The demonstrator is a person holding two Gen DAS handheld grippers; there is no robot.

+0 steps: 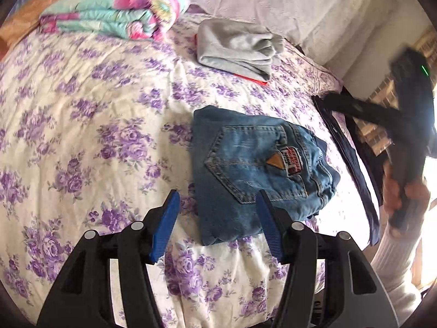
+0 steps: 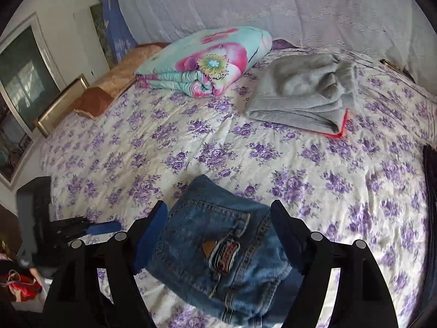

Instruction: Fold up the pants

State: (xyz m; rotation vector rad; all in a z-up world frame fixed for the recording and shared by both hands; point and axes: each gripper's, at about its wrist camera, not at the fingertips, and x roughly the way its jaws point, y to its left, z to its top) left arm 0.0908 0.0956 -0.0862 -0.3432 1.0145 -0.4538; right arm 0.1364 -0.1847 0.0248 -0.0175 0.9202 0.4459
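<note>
Folded blue jeans lie on the floral bedspread, back pocket and patch facing up. My left gripper is open and empty, hovering just above the near edge of the jeans. In the right wrist view the jeans sit between and below my right gripper, which is open and empty above them. The right gripper also shows in the left wrist view, held by a hand at the right. The left gripper's blue pad shows at the left of the right wrist view.
A folded grey garment on something red lies farther back. A rolled floral quilt sits at the back left. A dark garment hangs at the bed's right edge. Pillows line the headboard.
</note>
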